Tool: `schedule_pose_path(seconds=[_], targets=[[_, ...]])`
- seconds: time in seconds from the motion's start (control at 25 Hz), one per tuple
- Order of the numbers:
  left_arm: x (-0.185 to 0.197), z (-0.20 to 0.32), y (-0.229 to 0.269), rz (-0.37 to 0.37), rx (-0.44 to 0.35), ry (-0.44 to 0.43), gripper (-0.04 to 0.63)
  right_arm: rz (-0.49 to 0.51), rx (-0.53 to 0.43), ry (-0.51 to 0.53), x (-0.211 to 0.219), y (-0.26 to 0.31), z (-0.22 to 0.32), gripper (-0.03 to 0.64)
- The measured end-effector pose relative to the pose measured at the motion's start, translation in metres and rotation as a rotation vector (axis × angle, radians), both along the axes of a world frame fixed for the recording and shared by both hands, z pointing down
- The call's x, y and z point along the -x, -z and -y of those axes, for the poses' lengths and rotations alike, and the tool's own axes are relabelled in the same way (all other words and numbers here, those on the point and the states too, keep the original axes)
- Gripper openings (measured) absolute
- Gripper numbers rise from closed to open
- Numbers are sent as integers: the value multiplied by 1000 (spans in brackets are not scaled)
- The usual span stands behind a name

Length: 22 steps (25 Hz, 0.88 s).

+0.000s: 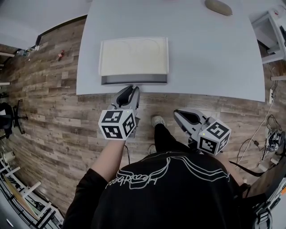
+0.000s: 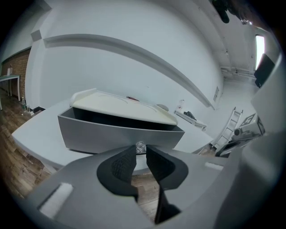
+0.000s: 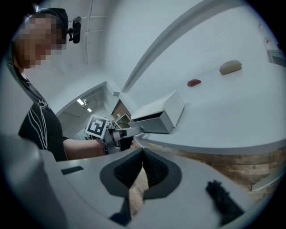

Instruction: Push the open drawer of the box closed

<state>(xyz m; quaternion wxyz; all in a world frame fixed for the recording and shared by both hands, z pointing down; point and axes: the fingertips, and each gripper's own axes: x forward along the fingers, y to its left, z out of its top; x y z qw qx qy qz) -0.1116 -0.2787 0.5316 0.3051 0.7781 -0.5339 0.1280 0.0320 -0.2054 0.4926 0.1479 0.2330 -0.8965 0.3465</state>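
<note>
A box with a cream lid (image 1: pixel 134 56) stands near the front edge of the white table (image 1: pixel 210 53). Its grey drawer (image 1: pixel 134 79) is pulled out a little toward me; a dark gap shows under the lid in the left gripper view (image 2: pixel 103 132). My left gripper (image 1: pixel 129 89) is right at the drawer front. The small clear knob (image 2: pixel 140 146) sits between its fingertips and fills the narrow gap. My right gripper (image 1: pixel 181 114) hangs below the table edge to the right, shut with nothing in it (image 3: pixel 143 154). It sees the box (image 3: pixel 161 105) from the side.
A beige oval object (image 1: pixel 218 6) lies at the table's far side, and a small red thing (image 3: pixel 194 82) lies nearer the box. My foot (image 1: pixel 157 120) stands on the wooden floor below the edge. A white rack (image 1: pixel 272 27) stands at the right.
</note>
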Motion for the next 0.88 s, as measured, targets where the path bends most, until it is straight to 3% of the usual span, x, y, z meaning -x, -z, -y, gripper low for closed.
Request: schedule_pose_path(seconds=[0.76, 0.88], targets=[[2, 34, -1, -12, 55, -18, 81, 16, -48, 3, 11, 19, 29, 9], [-3, 33, 0, -18, 63, -40, 142, 21, -57, -1, 10, 23, 25, 9]])
